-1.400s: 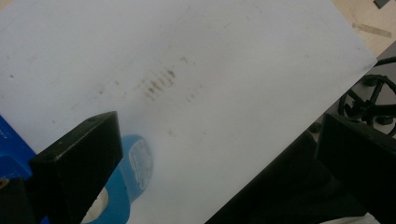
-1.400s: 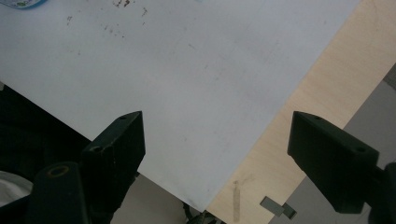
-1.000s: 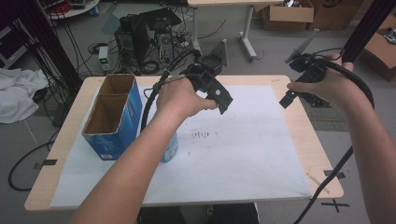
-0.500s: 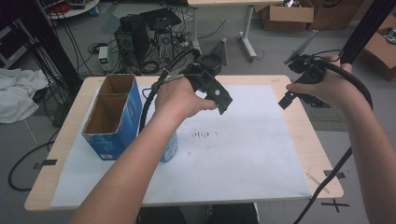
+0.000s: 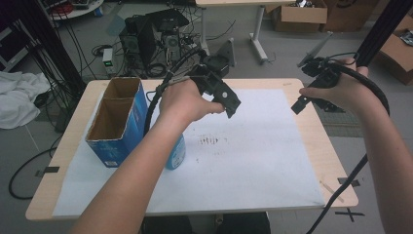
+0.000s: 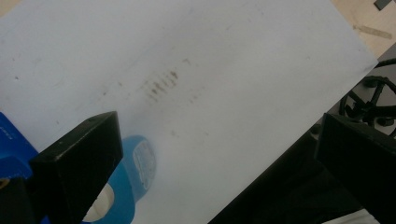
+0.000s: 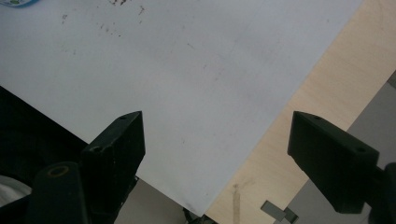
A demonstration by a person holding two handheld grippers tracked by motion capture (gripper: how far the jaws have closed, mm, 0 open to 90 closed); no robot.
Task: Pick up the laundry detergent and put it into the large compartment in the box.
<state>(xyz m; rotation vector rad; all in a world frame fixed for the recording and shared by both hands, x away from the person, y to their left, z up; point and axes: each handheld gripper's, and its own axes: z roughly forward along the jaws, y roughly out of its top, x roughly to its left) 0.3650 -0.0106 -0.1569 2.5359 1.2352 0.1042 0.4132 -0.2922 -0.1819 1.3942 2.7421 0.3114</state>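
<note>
High view: your left gripper (image 5: 229, 100) and right gripper (image 5: 304, 100) hang where they were above the worktop (image 5: 311, 131); nothing has begun.
Left gripper view: jaws spread, empty; blue bottle (image 6: 135, 172) below.
Right gripper view: jaws spread over white paper (image 7: 187, 70).

A: What colours are on the table (image 5: 311, 141)?
B: Pale wood, under a white sheet (image 5: 253, 156) flecked with brown smudges (image 5: 209, 141).
A: And at the left?
B: A blue box (image 5: 129, 126) with a brown cardboard inside, and a light blue bottle (image 5: 176, 153) bearing a pale label.
A: The grippers?
B: Both black: left gripper (image 6: 215, 163), right gripper (image 7: 217, 154).
</note>
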